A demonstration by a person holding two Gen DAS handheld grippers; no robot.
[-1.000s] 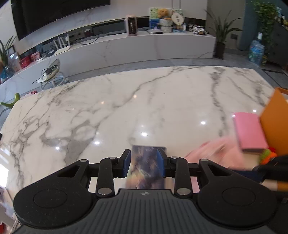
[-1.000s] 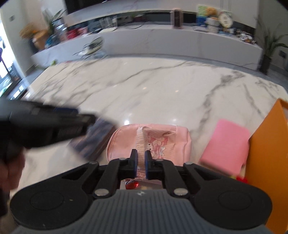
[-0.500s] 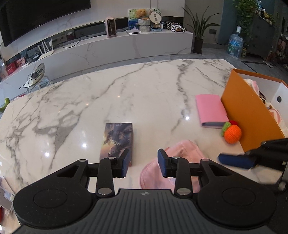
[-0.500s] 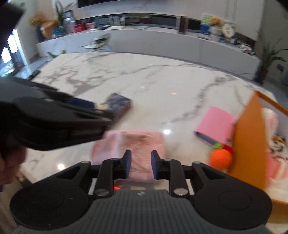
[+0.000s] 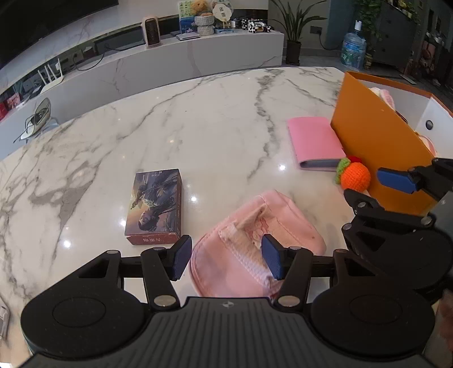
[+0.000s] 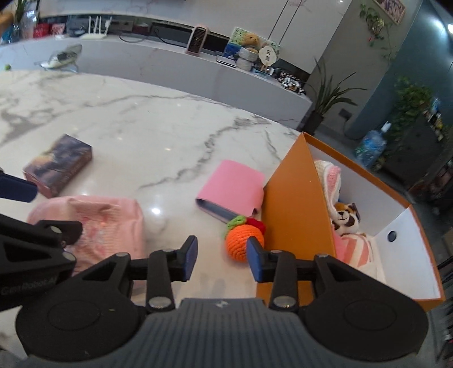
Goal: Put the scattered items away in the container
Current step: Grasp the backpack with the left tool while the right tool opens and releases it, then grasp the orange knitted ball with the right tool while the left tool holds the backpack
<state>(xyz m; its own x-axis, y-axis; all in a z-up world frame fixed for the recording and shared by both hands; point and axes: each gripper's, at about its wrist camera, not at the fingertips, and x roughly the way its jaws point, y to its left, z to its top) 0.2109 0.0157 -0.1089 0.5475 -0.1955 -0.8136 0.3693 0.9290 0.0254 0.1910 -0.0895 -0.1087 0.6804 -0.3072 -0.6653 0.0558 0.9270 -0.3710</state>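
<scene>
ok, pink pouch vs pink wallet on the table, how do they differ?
The pink pouch is soft and rumpled, with a zipper and a printed figure; the pink wallet is flat, plain and crisp-edged. The pouch lies at the near edge, close under the left tool; the wallet lies farther off, against the orange box. The pouch looks bulkier. Both are pink, lie on the marble table, and are not yet boxed.

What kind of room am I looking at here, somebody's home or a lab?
Most likely a home living room. A long marble media console runs along the wall with a teddy bear and small heater on it, potted plants stand nearby, and the work happens on a marble table.
</scene>
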